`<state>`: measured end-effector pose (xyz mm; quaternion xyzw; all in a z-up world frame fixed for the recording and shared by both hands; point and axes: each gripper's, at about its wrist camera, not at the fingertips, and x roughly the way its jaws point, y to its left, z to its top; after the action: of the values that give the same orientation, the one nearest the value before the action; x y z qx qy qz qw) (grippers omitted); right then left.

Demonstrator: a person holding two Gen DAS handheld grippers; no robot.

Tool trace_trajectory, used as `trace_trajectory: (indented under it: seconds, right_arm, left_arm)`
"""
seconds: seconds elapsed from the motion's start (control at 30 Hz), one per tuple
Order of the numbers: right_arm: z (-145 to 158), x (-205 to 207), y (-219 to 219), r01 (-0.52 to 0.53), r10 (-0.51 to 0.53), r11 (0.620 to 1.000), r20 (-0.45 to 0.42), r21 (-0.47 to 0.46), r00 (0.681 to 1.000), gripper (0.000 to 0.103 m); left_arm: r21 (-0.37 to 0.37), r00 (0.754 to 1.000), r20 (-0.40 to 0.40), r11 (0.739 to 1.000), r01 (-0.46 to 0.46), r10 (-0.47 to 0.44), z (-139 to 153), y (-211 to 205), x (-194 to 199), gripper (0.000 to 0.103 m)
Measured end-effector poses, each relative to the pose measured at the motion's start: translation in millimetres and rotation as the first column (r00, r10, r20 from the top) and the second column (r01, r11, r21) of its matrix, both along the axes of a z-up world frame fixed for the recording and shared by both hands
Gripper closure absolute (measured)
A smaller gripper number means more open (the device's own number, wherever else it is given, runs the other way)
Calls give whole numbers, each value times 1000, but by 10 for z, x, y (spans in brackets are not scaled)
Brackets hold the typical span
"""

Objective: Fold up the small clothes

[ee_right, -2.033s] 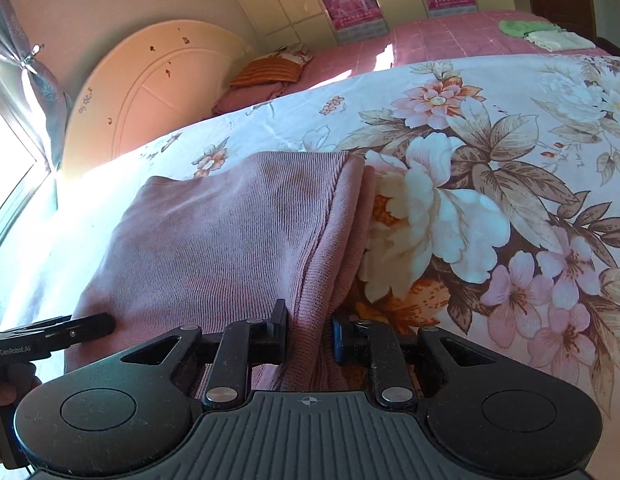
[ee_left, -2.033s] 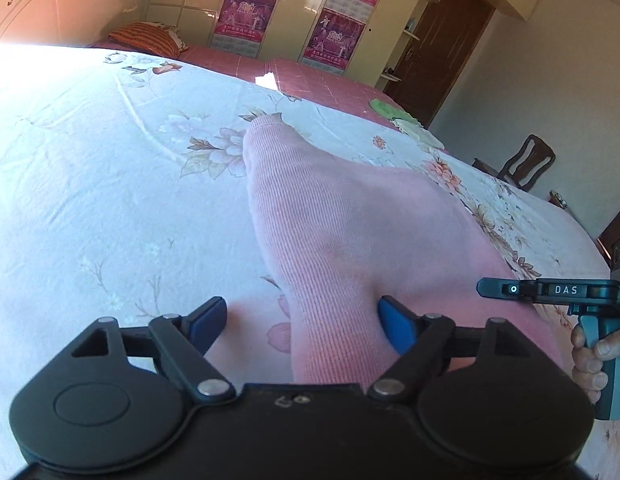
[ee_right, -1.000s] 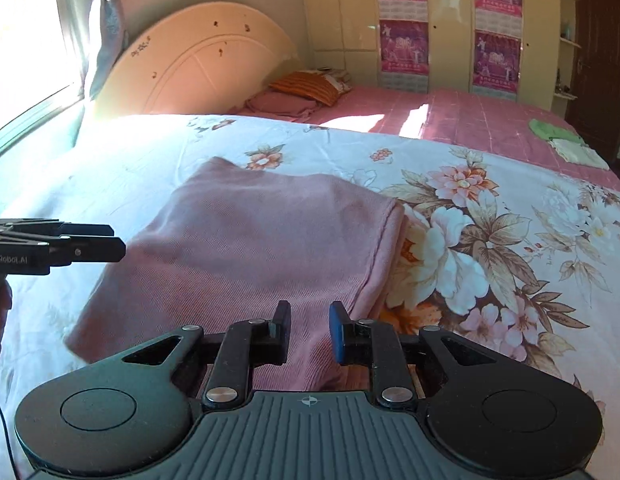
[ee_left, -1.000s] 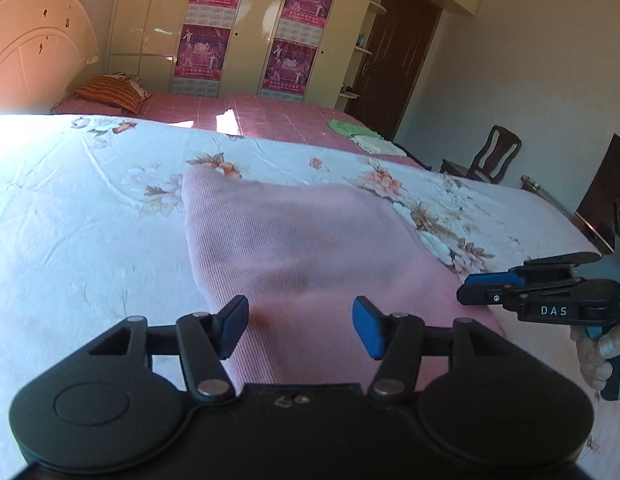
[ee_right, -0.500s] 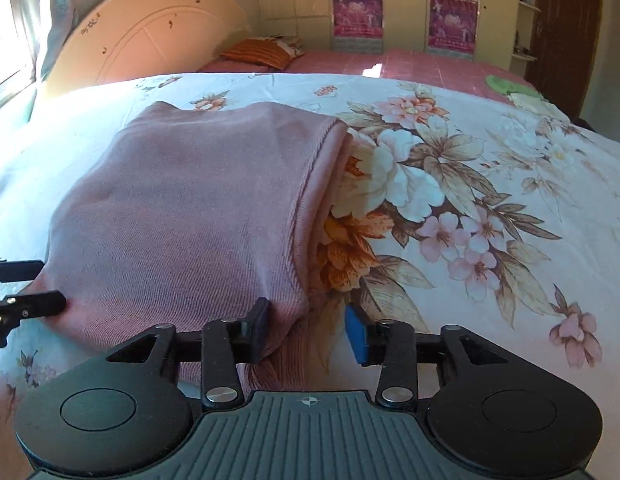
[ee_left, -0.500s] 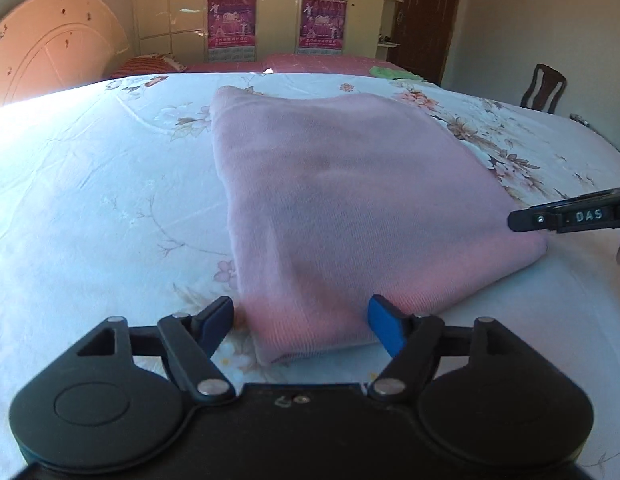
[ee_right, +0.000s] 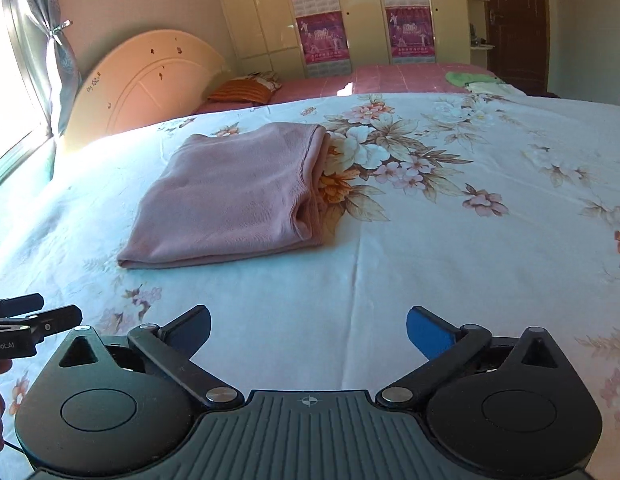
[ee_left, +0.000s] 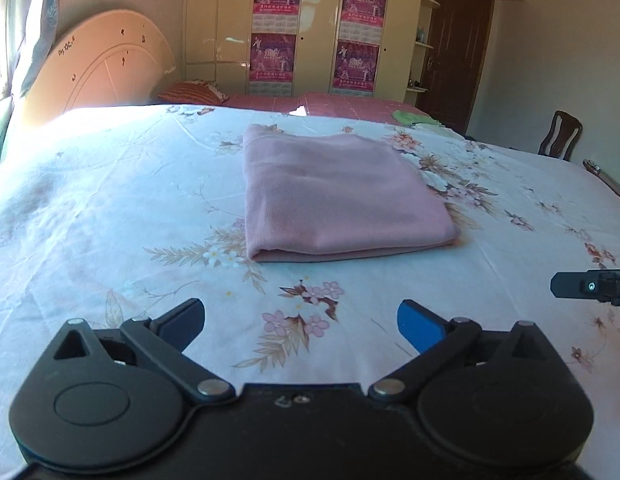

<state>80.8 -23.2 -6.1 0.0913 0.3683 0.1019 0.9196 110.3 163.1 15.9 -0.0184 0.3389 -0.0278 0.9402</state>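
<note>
A pink knitted garment lies folded into a flat rectangle on the floral bedsheet; it also shows in the right wrist view. My left gripper is open and empty, held back from the garment's near edge. My right gripper is open and empty, also well short of the garment. The tip of the right gripper shows at the right edge of the left wrist view. The tip of the left gripper shows at the left edge of the right wrist view.
A rounded headboard and a window with a curtain stand at the left. A second bed with a striped pillow and green cloths lies behind. A wooden chair stands at the far right.
Both grippers have let go of the garment, opened wide and pulled back from it. The garment now lies folded and flat on the sheet.
</note>
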Motion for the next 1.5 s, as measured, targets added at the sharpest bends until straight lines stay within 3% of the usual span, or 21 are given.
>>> trace_trajectory:
  seconds: [0.2, 0.3, 0.53, 0.63, 0.97, 1.5]
  right_arm:
    - [395, -803, 22, 58, -56, 998, 74, -24, 996, 0]
    - [523, -1093, 51, 63, -60, 998, 89, -30, 994, 0]
    - [813, -1601, 130, 43, -34, 998, 161, -56, 986, 0]
    - [916, -1751, 128, 41, -29, 997, 198, -60, 980, 0]
    - [1094, -1872, 81, 17, 0, 998, 249, -64, 968, 0]
    - [1102, -1970, -60, 20, -4, 998, 253, -61, 967, 0]
  left_arm:
    - [68, 992, 120, 997, 41, -49, 445, -337, -737, 0]
    - [74, 990, 131, 996, 47, -57, 568, -433, -1009, 0]
    - [-13, 991, 134, 999, 32, -30, 755, -470, -1427, 0]
    - [-3, 985, 168, 999, 33, -32, 838, -510, -1526, 0]
    - [-3, 972, 232, 1000, 31, -29, 1039, -592, -1733, 0]
    - [-5, 970, 239, 999, 38, -35, 1072, -645, -1805, 0]
